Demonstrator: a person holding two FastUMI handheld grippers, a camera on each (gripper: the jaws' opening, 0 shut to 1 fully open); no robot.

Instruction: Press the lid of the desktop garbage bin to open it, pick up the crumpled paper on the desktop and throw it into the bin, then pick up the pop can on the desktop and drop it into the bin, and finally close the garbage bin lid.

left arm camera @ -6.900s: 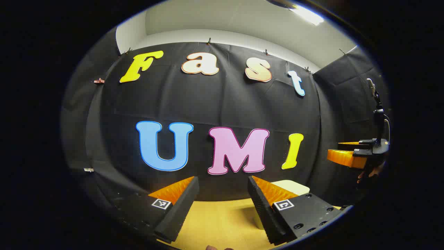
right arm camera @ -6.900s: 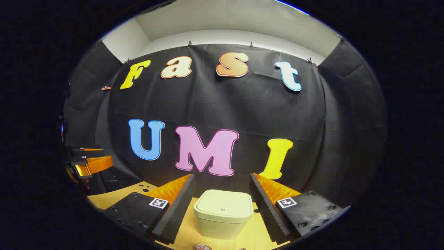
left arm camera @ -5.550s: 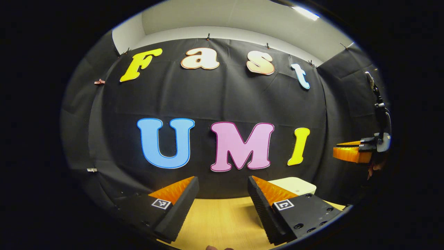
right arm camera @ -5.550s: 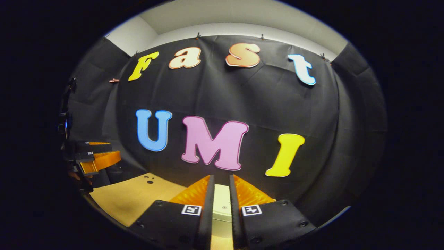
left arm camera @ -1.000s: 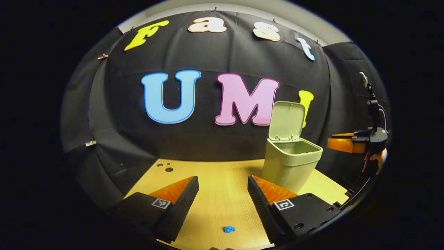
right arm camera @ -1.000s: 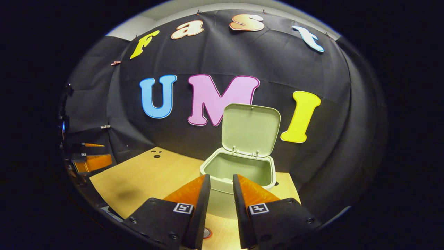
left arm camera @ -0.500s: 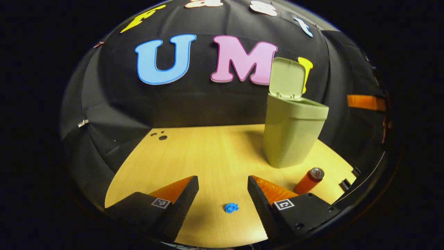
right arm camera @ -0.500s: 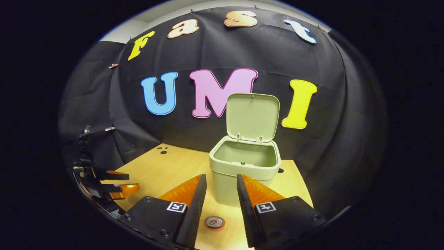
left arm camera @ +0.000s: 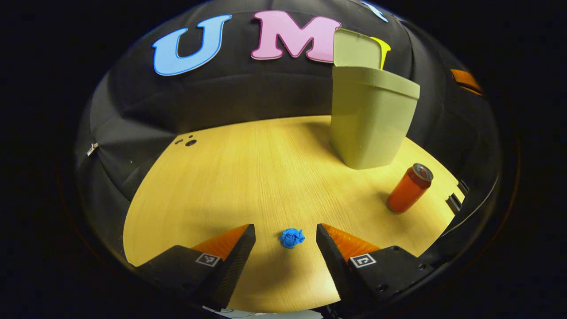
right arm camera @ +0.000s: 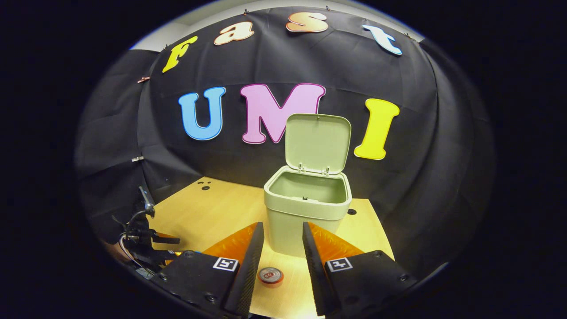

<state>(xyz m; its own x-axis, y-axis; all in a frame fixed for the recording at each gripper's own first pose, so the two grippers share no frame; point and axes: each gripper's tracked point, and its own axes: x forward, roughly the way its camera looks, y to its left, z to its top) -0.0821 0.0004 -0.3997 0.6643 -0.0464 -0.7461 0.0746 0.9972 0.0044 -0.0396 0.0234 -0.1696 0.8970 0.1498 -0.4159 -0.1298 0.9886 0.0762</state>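
A small blue crumpled paper (left arm camera: 292, 238) lies on the wooden desktop (left arm camera: 248, 177), on the table between the tips of my left gripper (left arm camera: 284, 232), which is open and hangs low over it. The pale green bin (left arm camera: 371, 124) stands at the far right with its lid (left arm camera: 354, 49) upright. Nearer than the bin stands an orange pop can (left arm camera: 408, 188). In the right gripper view, my right gripper (right arm camera: 282, 230) is narrowly open and holds nothing. The open bin (right arm camera: 305, 206) and its raised lid (right arm camera: 317, 142) are just beyond it, and the can's top (right arm camera: 270, 275) shows below, between the fingers.
The desktop has small dark holes at its far left corner (left arm camera: 190, 142) and one beside the bin (right arm camera: 351, 212). Black cloth walls close in the back and sides. In the right gripper view, my left gripper (right arm camera: 170, 247) hangs low at the table's left.
The bin's lid, shut at first, now stands open. Over the last second my left gripper dropped and tilted toward the table, bringing the blue paper between its fingers. My right gripper backed off slightly.
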